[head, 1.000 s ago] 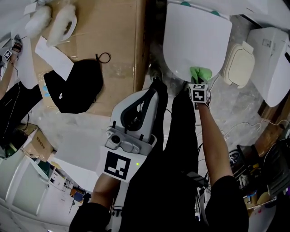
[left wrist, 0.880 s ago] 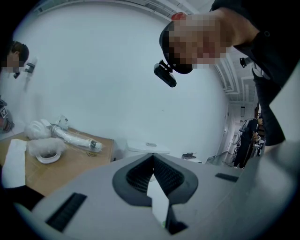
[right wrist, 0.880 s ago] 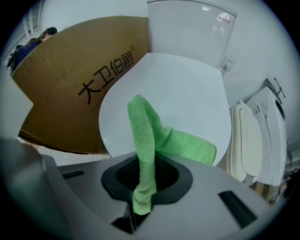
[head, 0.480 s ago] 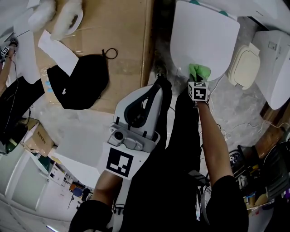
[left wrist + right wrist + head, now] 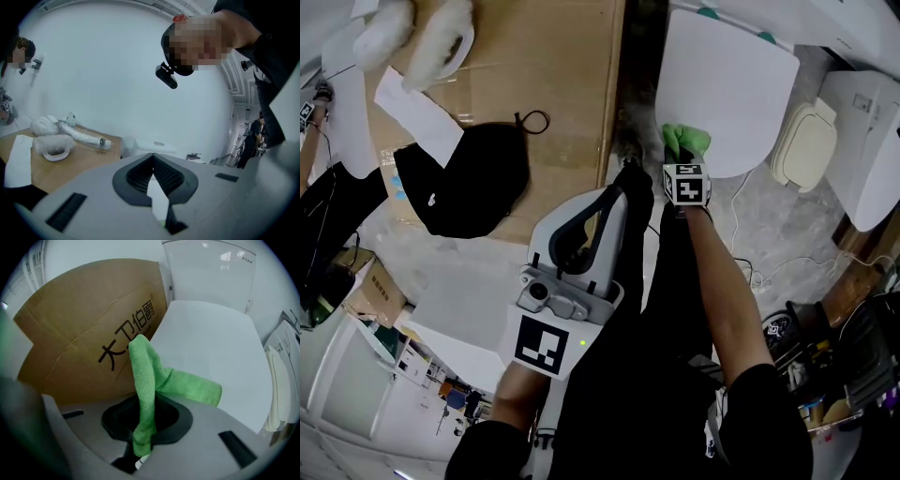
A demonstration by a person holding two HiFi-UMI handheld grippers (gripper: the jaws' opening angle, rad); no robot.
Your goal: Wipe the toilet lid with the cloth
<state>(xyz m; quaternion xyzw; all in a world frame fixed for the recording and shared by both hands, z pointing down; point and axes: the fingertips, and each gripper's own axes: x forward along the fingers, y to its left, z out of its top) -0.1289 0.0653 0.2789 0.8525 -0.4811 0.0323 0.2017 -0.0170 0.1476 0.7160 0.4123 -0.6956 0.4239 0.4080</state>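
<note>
The right gripper (image 5: 145, 420) clamps the cloth (image 5: 157, 376) at the toilet lid (image 5: 211, 348) edge for wiping, while the left gripper (image 5: 153, 171), jaws together and empty, is held aside.

In the head view the cloth (image 5: 685, 141) hides the jaws of the right gripper (image 5: 684, 165).

Left gripper (image 5: 602, 208): pale grey moulded shell, black ribbed jaw pads, round lens-like knob (image 5: 536, 292), small green light | square marker (image 5: 542, 344): black pattern on white | right gripper (image 5: 143, 425): grey shell, black throat | marker cube (image 5: 686, 184): white faces, black squares | person's clothing — black short sleeve (image 5: 769, 412), black trousers (image 5: 666, 281)
</note>
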